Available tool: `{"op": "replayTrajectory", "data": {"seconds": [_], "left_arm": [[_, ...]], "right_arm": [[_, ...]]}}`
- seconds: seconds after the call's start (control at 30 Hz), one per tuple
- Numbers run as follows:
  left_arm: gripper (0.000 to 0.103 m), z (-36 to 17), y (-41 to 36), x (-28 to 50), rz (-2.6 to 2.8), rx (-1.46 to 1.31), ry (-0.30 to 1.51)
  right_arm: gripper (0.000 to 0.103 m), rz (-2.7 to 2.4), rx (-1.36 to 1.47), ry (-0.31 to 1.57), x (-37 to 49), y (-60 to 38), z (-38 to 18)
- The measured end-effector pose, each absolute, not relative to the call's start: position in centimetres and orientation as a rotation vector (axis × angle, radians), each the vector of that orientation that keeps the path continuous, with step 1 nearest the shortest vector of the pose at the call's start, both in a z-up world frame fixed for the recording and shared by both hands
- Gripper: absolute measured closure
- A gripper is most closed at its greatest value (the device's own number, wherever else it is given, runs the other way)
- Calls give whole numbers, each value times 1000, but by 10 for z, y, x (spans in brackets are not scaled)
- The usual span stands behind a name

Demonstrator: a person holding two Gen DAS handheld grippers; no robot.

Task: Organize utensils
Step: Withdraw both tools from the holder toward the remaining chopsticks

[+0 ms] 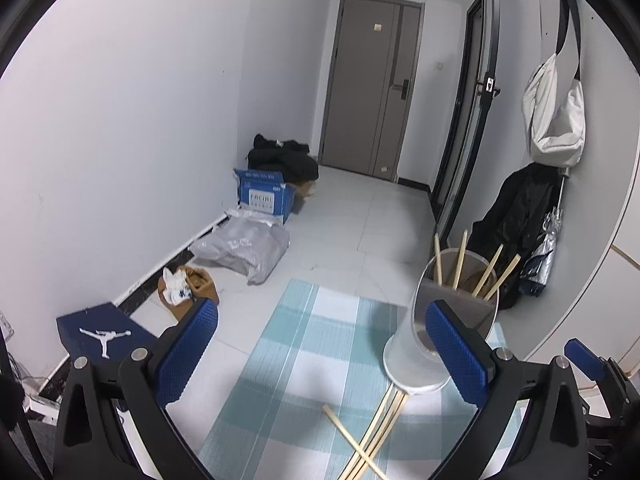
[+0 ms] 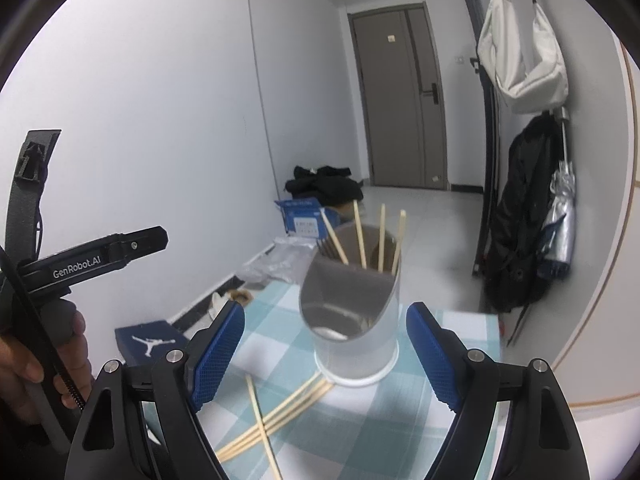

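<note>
A grey, slant-cut utensil holder (image 1: 448, 296) (image 2: 352, 292) stands on a teal-and-white checked cloth (image 1: 304, 340) (image 2: 276, 320). Several wooden chopsticks (image 1: 460, 260) (image 2: 382, 236) and a fork (image 2: 326, 246) stand in it. More loose chopsticks (image 1: 376, 440) (image 2: 272, 416) lie crossed on the cloth in front of its base. My left gripper (image 1: 322, 354) is open with nothing between its pads; its right finger (image 1: 456, 352) overlaps the holder in this view. My right gripper (image 2: 325, 356) is open and faces the holder, pads apart from it. A hand (image 2: 24, 360) holds the left gripper (image 2: 100, 256).
On the floor by the left wall are a dark blue shoe box (image 1: 100, 332), a brown paper bag (image 1: 192, 284), a grey plastic bag (image 1: 244, 248) and a blue carton (image 1: 262, 196). A white bag (image 1: 556, 120), black jacket (image 1: 516, 216) and umbrella hang at right.
</note>
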State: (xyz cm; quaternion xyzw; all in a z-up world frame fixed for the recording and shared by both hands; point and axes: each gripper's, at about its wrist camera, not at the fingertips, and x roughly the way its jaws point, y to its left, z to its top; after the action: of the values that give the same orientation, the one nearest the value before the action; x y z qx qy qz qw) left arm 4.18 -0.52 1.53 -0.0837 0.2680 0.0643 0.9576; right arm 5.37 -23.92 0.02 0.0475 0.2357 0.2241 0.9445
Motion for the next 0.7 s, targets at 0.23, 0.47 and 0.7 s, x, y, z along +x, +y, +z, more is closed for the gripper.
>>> {"op": "replayTrajectory", "data": {"seconds": [0.23, 0.47, 0.7], "left_arm": [[1, -8, 1, 47, 139, -175, 606], [1, -29, 21, 58, 105, -260, 695], [1, -35, 47, 67, 107, -363, 730]], "right_arm": [[20, 471, 87, 546, 58, -229, -20], [20, 484, 46, 627, 66, -214, -47], [21, 556, -10, 764, 78, -181, -80]]}}
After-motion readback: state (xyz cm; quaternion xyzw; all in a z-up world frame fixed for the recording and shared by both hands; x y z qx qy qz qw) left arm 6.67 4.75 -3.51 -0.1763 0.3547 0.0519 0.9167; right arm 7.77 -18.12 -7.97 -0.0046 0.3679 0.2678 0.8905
